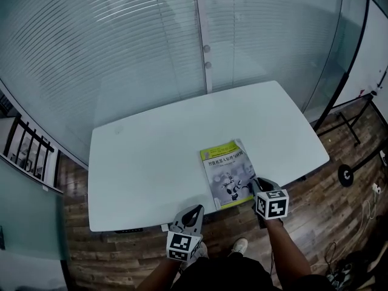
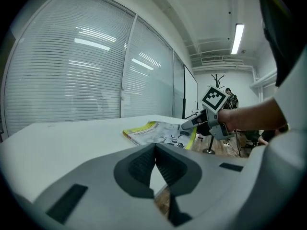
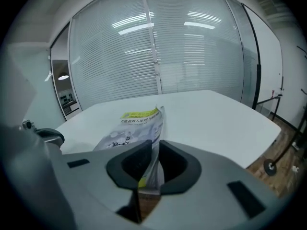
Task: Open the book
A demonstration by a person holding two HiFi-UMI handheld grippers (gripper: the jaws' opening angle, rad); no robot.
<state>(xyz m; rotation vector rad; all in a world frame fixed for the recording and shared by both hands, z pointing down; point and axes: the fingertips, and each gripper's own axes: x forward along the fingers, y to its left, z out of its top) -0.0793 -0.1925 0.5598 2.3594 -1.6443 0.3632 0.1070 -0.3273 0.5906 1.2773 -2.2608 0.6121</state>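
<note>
A book (image 1: 225, 171) with a yellow-green and grey cover lies on the white table (image 1: 151, 150), near its front right edge. My right gripper (image 1: 251, 188) is at the book's near right corner. In the right gripper view its jaws (image 3: 154, 150) are shut on the edge of the cover (image 3: 156, 128), which stands lifted off the pages. The left gripper view shows the book (image 2: 158, 132) with the right gripper (image 2: 191, 124) at its corner. My left gripper (image 1: 193, 211) hovers at the table's front edge, left of the book, and is shut on nothing (image 2: 154, 147).
A glass wall with blinds (image 1: 151, 35) runs behind the table. A whiteboard on a stand (image 1: 370, 53) is at the right, a black rack (image 1: 27, 147) at the left. Wooden floor (image 1: 339, 223) surrounds the table. The person's shoe (image 1: 238, 245) shows below.
</note>
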